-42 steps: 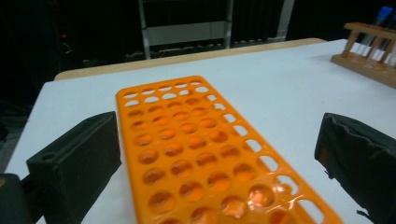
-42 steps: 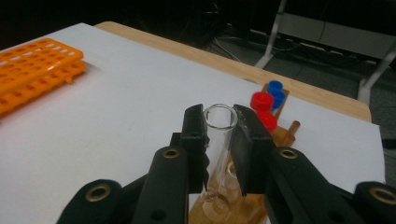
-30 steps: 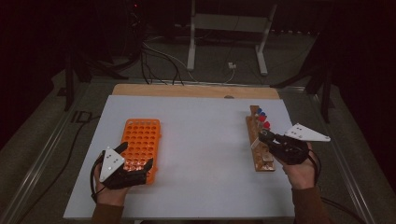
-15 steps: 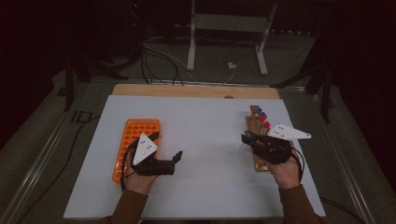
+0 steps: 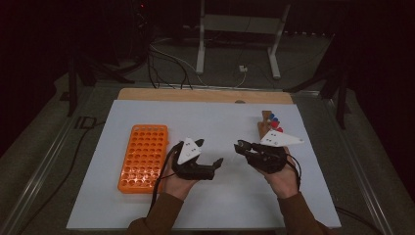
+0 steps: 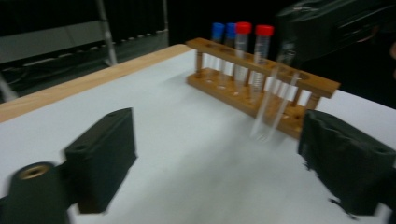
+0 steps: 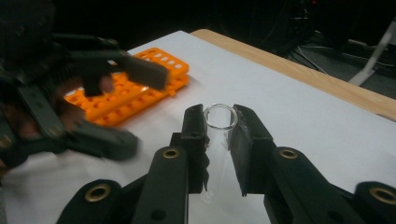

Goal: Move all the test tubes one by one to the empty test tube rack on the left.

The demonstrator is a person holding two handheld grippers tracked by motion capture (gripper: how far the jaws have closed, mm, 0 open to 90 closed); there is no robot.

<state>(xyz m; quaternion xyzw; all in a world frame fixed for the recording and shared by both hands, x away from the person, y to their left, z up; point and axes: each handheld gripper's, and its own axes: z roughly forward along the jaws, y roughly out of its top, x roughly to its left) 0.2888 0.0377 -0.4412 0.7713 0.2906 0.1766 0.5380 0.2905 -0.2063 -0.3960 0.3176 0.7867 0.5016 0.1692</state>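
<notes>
My right gripper [image 7: 219, 119] is shut on a clear, uncapped glass tube [image 7: 217, 156] and holds it above the white mat near the table's middle [image 5: 240, 147]. My left gripper [image 5: 215, 166] faces it from the left, apart from it. Its jaws [image 6: 224, 163] stand open and have just been closing, with nothing between them. The held tube [image 6: 273, 102] hangs tilted in front of the wooden rack [image 6: 243, 95]. That rack holds tubes with blue and red caps [image 6: 254, 30]. The orange rack [image 5: 143, 156] lies flat at the left, its holes unfilled.
The white mat [image 5: 220, 210] covers the table, with a wooden edge [image 5: 205, 95] at the far side. Cables and a metal stand lie on the dark floor beyond. The wooden rack [image 5: 266, 125] stands behind my right hand.
My left gripper has swung right, away from the orange rack toward the middle. My right gripper has moved left off the wooden rack, so the two now face each other closely.
</notes>
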